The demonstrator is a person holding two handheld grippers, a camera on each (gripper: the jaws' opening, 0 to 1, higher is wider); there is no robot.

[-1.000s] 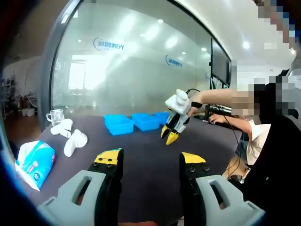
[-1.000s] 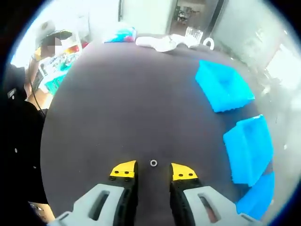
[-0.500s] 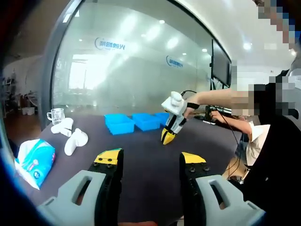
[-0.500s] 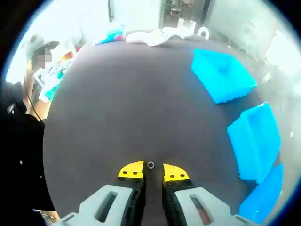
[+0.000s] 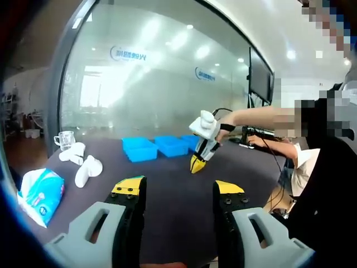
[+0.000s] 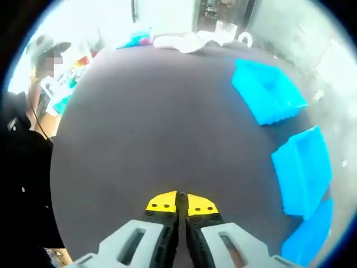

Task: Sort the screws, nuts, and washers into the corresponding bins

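Washer sits pinched between the closed right tongs; left tongs gape open.

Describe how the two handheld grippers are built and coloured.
Both match: the left gripper and the right gripper have pale grey, slotted fingers with black inner faces and yellow tips fixed by small screws. Seen from the left gripper view, the right gripper carries a white body.
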